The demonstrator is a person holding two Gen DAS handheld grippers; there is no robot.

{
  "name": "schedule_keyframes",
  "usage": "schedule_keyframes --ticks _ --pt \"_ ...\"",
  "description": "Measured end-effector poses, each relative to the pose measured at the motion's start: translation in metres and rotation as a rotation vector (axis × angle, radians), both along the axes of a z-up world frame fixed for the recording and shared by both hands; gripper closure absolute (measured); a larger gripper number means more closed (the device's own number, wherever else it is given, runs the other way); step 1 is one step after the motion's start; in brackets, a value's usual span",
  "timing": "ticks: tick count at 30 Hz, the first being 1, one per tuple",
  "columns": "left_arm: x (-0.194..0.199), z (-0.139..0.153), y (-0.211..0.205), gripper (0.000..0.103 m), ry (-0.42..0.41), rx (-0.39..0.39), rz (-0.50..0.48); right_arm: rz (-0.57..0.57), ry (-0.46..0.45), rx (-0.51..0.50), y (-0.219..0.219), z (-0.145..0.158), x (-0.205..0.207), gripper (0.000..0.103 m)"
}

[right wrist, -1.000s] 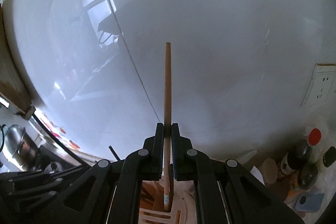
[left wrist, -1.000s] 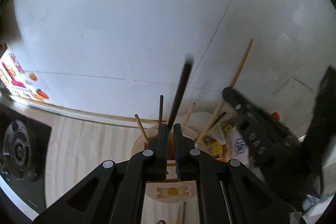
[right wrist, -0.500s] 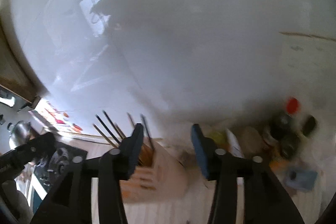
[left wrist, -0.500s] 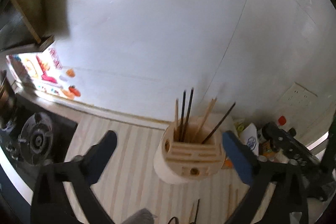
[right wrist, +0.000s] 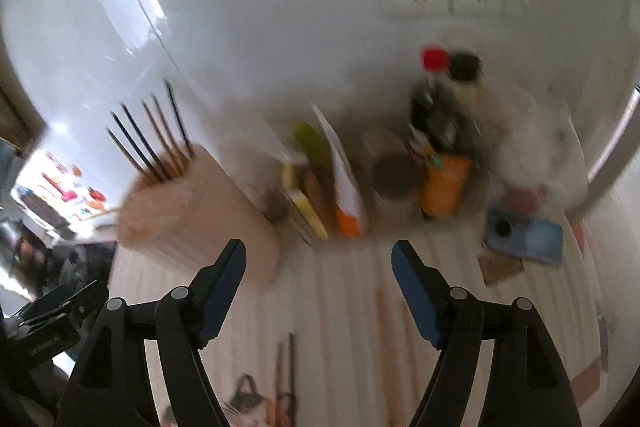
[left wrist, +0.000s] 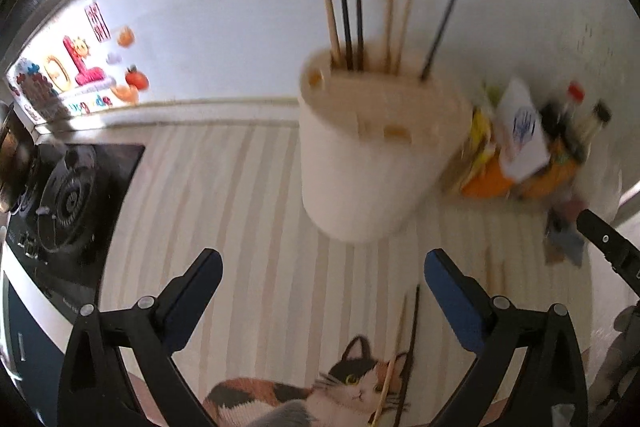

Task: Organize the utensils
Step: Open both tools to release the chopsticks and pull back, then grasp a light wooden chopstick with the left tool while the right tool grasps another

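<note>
A cream utensil holder (left wrist: 376,163) stands on the striped counter with several wooden and black chopsticks (left wrist: 352,15) upright in it. It also shows at the left of the right wrist view (right wrist: 192,227). My left gripper (left wrist: 320,291) is open and empty, in front of the holder. My right gripper (right wrist: 318,287) is open and empty, to the right of the holder. Loose chopsticks (left wrist: 404,339) lie on the counter near a cat-print mat (left wrist: 320,395); they also show in the right wrist view (right wrist: 286,367), with a wooden one (right wrist: 384,331) beside them.
A black gas stove (left wrist: 68,195) is at the left. Packets and sauce bottles (right wrist: 436,131) crowd the back right by the white wall. A blue object (right wrist: 528,235) lies at the right. The other gripper's body (left wrist: 608,247) shows at the right edge.
Both grippers were shut on chopsticks above the holder, then opened and let them drop in. Both have since pulled back and tilted down toward the counter.
</note>
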State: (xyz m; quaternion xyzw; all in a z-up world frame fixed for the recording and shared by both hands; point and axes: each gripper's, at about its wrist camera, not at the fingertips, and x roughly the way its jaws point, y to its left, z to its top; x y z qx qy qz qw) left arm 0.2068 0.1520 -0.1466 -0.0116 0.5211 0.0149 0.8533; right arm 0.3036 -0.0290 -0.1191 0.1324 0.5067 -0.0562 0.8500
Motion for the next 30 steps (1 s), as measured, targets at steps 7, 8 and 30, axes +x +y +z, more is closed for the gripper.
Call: schedule_keyframes --ticks 7,8,30 --pt "-0.016 -0.074 -0.031 0.009 0.162 0.004 -0.081 -0.024 0.158 0.028 -0.021 -0.059 -0.031 0.053" --pt "-0.019 -0.085 -0.036 0.02 0.192 0.002 -0.102 -0.025 0.192 0.026 -0.023 -0.07 -0.037 0.064" --pt "-0.038 -0.165 -0.047 0.099 0.383 0.041 -0.169 0.057 0.524 -0.101 -0.016 -0.205 -0.062 0.091"
